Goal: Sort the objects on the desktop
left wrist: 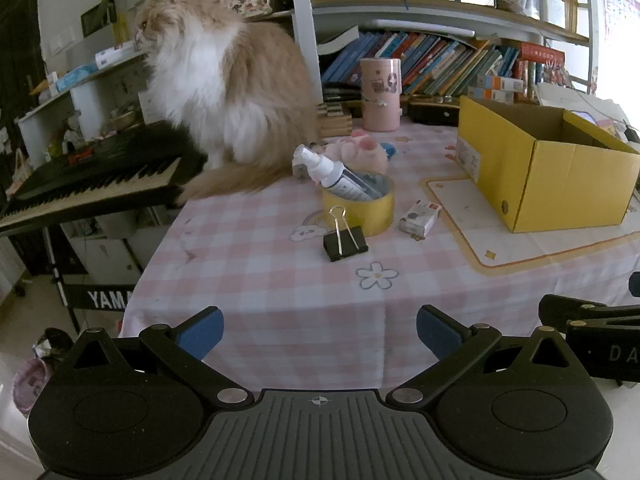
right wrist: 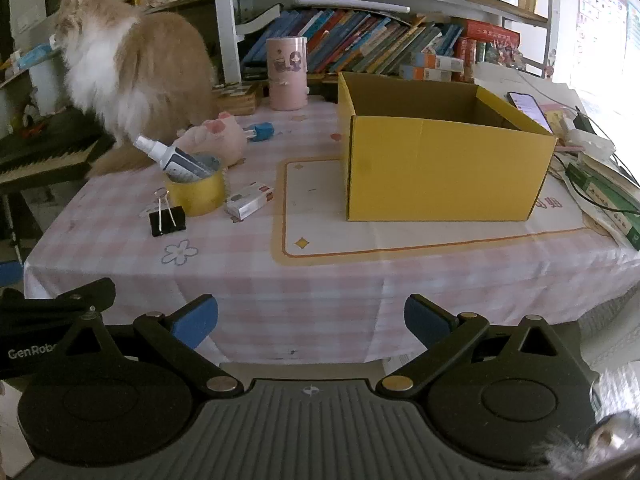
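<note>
We are at the start: both our left claw [left wrist: 320, 334] and right claw [right wrist: 311, 322] hang released, empty; next we reach for the binder clip [right wrist: 168, 220], bound for the yellow box [right wrist: 444, 168].

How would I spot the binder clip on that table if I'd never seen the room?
Find the big yellow box on the pink checked tablecloth, then look left to the yellow tape roll with a spray bottle leaning in it. The binder clip lies just in front of the roll: the only black item, with silver wire handles.
</note>
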A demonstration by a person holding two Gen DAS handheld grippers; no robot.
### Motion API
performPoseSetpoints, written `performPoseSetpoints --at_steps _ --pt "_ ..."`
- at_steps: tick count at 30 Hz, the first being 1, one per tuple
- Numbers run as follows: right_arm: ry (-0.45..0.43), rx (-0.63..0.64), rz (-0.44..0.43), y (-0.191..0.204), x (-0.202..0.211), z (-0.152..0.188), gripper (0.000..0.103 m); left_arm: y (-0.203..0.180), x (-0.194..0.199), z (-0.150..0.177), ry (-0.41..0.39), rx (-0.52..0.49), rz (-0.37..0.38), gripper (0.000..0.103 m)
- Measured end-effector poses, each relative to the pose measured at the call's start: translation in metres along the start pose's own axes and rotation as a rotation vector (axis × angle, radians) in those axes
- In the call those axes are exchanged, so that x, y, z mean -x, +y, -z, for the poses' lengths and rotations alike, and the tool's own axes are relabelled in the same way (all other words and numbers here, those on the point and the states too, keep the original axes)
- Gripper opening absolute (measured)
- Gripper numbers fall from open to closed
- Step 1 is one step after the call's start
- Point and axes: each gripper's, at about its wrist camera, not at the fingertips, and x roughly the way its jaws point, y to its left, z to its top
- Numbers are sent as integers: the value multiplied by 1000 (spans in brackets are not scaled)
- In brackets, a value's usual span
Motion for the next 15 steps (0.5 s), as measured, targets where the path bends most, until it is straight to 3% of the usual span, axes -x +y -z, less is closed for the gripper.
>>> performPoseSetpoints --at_steps 15 --pt "7 35 -59 10 0 -3 97 11 2 3 17 -1 -23 103"
